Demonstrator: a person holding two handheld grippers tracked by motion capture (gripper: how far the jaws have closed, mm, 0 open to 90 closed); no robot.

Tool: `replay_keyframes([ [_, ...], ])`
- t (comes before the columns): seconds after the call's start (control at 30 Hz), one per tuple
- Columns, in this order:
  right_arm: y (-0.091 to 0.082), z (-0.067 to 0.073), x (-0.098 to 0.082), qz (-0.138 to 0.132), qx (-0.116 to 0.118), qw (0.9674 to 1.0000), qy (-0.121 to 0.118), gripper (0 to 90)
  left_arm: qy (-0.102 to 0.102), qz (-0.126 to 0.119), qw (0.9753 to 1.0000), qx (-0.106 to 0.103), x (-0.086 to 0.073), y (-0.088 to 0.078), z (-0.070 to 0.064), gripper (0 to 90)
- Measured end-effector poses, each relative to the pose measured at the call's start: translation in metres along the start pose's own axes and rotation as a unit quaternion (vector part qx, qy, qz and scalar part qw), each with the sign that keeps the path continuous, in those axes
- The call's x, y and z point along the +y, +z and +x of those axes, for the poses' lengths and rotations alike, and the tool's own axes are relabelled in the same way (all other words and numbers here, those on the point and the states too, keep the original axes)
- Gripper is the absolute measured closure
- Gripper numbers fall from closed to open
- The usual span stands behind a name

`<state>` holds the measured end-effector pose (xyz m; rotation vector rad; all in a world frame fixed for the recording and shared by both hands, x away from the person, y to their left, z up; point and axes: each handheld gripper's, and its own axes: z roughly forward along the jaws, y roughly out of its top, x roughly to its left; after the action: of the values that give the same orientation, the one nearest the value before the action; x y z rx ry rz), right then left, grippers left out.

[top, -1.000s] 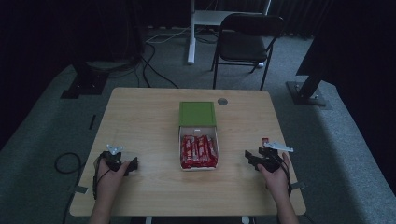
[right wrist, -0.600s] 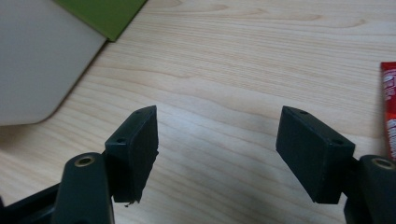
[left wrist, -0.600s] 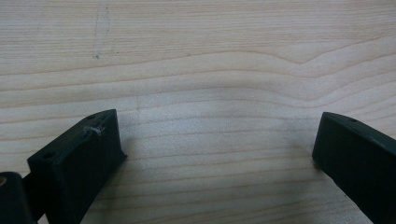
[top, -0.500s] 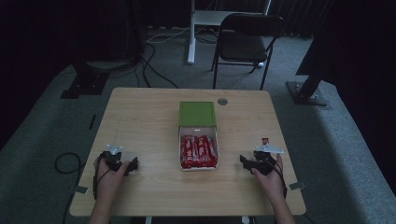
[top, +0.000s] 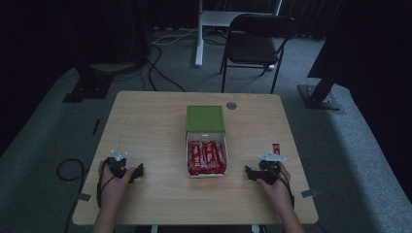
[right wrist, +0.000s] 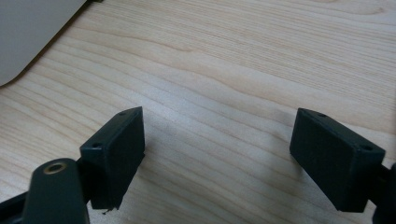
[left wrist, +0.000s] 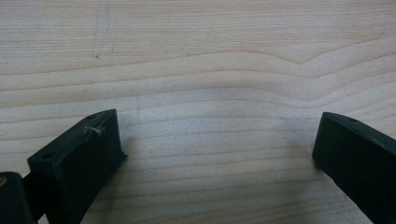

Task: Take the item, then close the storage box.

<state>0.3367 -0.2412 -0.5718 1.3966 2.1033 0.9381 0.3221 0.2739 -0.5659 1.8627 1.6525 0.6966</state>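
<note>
— Table (top: 155,126) of pale wood carries what, biggest first?

— White box (top: 206,172) of red packets at the middle, green lid (top: 205,118) touching its far edge.

— And the claws?

— Left gripper (top: 138,172) rests near the front left, jaws spread wide over bare wood. Right gripper (top: 248,174) sits just beside the box's right, jaws just been opening, nothing between them.

Dim room, grey carpet (top: 350,160), black folding chair (top: 255,46), wooden table (top: 150,126)
</note>
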Motion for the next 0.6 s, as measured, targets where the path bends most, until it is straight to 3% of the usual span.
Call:
replay_keyframes([
  [0.1,0.0,0.0,0.0,0.0,0.0,1.0,0.0,17.3,0.0,0.0,1.0,0.0,0.0,0.0,0.0,2.0],
  [0.13,0.0007,-0.0005,0.0001,0.004,-0.005,1.0,0.005,11.7,0.0,0.0,1.0,0.0,0.0,0.0,0.0,2.0],
  [0.43,0.0015,-0.0006,0.0009,0.006,-0.007,0.9999,0.007,11.2,0.002,0.001,1.0,0.0,0.0,-0.0003,-0.0008,2.2],
  [0.5,0.0017,-0.0007,0.0011,0.006,-0.006,0.9999,0.006,11.3,0.018,-0.002,0.9998,-0.004,0.0001,-0.0007,-0.0029,2.1],
  [0.53,0.0017,-0.0008,0.0011,0.006,-0.006,0.9999,0.007,11.3,0.055,-0.011,0.9984,-0.006,0.0002,-0.0015,-0.0063,2.1],
  [0.6,0.0017,-0.0007,0.0011,0.006,-0.007,0.9999,0.007,11.4,0.066,-0.011,0.9977,-0.007,0.0009,-0.0019,-0.008,2.2],
])
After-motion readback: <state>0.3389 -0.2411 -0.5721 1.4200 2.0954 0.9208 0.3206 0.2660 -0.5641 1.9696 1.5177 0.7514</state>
